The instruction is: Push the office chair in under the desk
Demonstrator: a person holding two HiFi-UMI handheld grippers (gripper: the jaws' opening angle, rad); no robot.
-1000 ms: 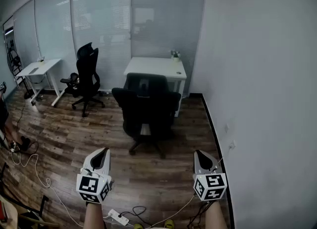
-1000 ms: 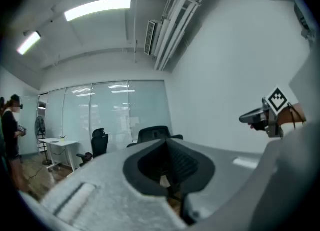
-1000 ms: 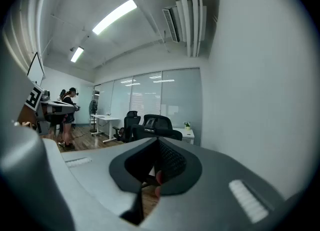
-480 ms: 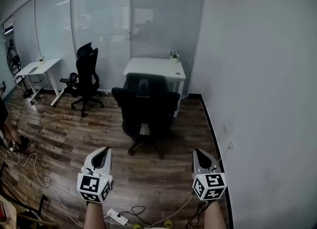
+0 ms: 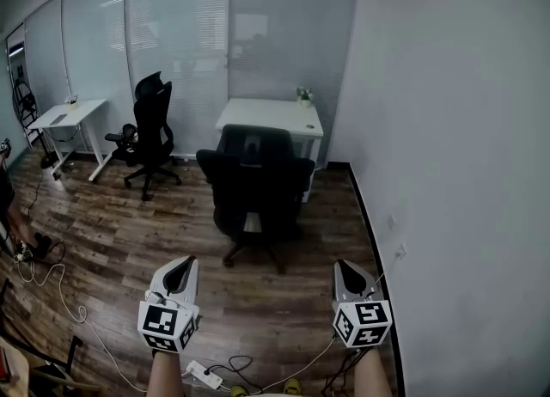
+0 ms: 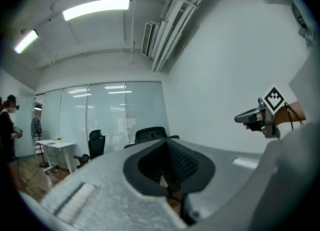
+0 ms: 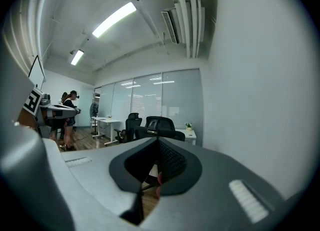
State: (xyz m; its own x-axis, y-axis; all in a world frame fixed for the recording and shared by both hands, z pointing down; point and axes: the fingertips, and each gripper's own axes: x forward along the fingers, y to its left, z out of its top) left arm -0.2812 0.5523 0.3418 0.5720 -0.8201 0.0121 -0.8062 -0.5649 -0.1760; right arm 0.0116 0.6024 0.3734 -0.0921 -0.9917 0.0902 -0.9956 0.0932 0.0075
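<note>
Both pairs of fingers are pressed together with nothing between them. The left gripper [image 5: 180, 268] and right gripper [image 5: 345, 271] are held level, side by side, aimed forward. Well ahead of the fingers, out of reach, stands the office chair [image 5: 256, 189]. Its backrest is turned toward them, and its seat faces the white bench [image 5: 271, 116] just beyond it. That stance likely suits a push: closed fingers make blunt tips to set against the backrest, one on each side, so the chair rolls straight under.
</note>
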